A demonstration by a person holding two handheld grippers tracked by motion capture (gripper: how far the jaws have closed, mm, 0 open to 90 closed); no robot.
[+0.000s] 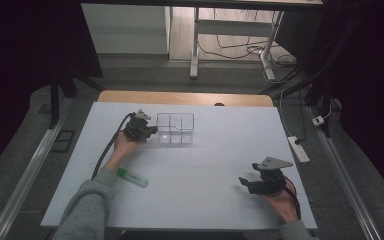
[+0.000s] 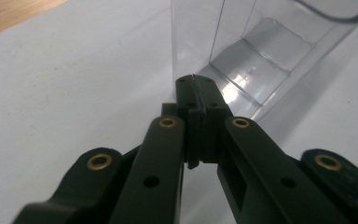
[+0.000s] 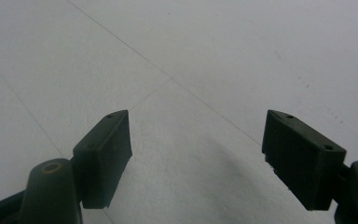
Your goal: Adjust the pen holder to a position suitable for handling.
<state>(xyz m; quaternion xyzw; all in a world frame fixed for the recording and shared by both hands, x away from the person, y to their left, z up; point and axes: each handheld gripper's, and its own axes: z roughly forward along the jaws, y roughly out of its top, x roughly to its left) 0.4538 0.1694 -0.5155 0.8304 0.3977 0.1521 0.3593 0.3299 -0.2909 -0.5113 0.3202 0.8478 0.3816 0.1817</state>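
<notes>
High view: clear plastic divided box (image 1: 175,128) mid-table beside left gripper (image 1: 147,132), green-capped tube (image 1: 132,177) near forearm, left gripper view: jaws pressed together, empty, tips at box's glossy transparent wall (image 2: 242,51), right gripper view: right gripper (image 3: 198,154) jaws wide apart, empty, over matte white table (image 3: 191,56)

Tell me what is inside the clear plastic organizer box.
The clear organizer box looks empty: through its walls show only its dividers and stepped floor. The shut left gripper sits at its near corner, outside it. The far compartments are too glary to confirm.
</notes>
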